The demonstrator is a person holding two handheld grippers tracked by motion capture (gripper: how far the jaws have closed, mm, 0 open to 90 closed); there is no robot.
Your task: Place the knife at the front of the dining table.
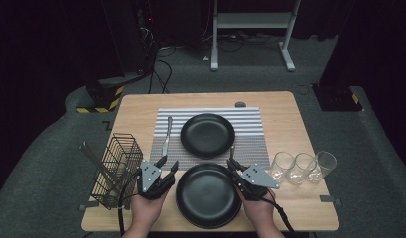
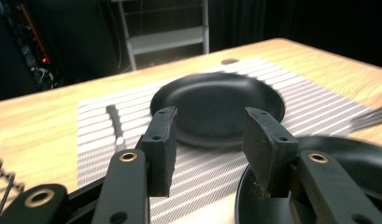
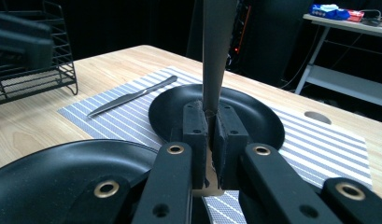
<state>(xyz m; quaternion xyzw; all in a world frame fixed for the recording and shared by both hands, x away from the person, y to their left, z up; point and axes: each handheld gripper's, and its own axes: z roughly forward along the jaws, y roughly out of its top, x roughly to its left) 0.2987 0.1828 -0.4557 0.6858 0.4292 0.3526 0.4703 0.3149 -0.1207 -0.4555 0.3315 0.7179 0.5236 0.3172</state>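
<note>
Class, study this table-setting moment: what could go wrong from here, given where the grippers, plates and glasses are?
1. The right gripper pinches a fork by a short length of handle; it might pivot or slip.
2. Setting it down, the fork could clip the near plate or the glasses close by.
3. The empty left gripper, hovering near the knife, could nudge it askew.

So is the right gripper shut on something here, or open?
Shut: the right gripper has its pads clamped on the handle of a grey utensil; which kind of utensil cannot be told.

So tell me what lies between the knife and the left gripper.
Only bare striped mat and a little bare table. In the high view the knife ends just short of the open, empty left gripper, with nothing else between them.
</note>
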